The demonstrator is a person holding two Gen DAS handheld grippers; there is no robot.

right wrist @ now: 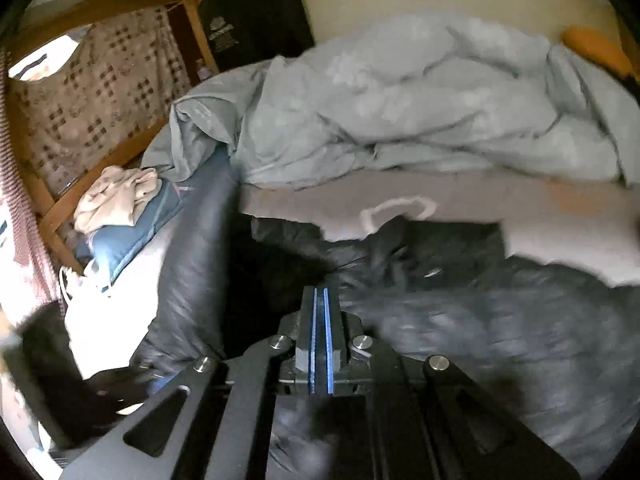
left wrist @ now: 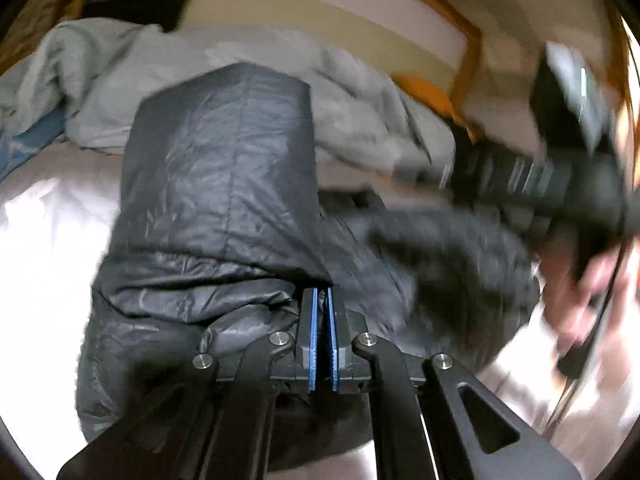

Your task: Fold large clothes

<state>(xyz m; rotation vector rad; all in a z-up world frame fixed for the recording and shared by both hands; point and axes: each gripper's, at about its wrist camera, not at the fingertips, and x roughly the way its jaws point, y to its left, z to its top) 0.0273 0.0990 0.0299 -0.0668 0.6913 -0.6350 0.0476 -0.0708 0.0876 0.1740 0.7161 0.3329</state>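
A dark grey puffer jacket [left wrist: 220,180] lies on the white bed sheet [left wrist: 48,240]. My left gripper [left wrist: 322,292] is shut on a fold of the jacket, and a panel of it rises from the fingertips. The right gripper's black body [left wrist: 560,196] shows blurred at the right, with a person's hand [left wrist: 580,288] below it. In the right wrist view my right gripper [right wrist: 320,294] is shut above the jacket [right wrist: 480,320], and I see no fabric between its pads. A lifted part of the jacket [right wrist: 192,260] stands as a column on the left.
A crumpled light blue duvet [right wrist: 400,100] fills the far side of the bed. A blue pillow [right wrist: 132,232] with cream clothes [right wrist: 120,196] on it lies at the left by the wooden bed frame [right wrist: 52,208]. An orange cushion [right wrist: 596,48] sits at the back right.
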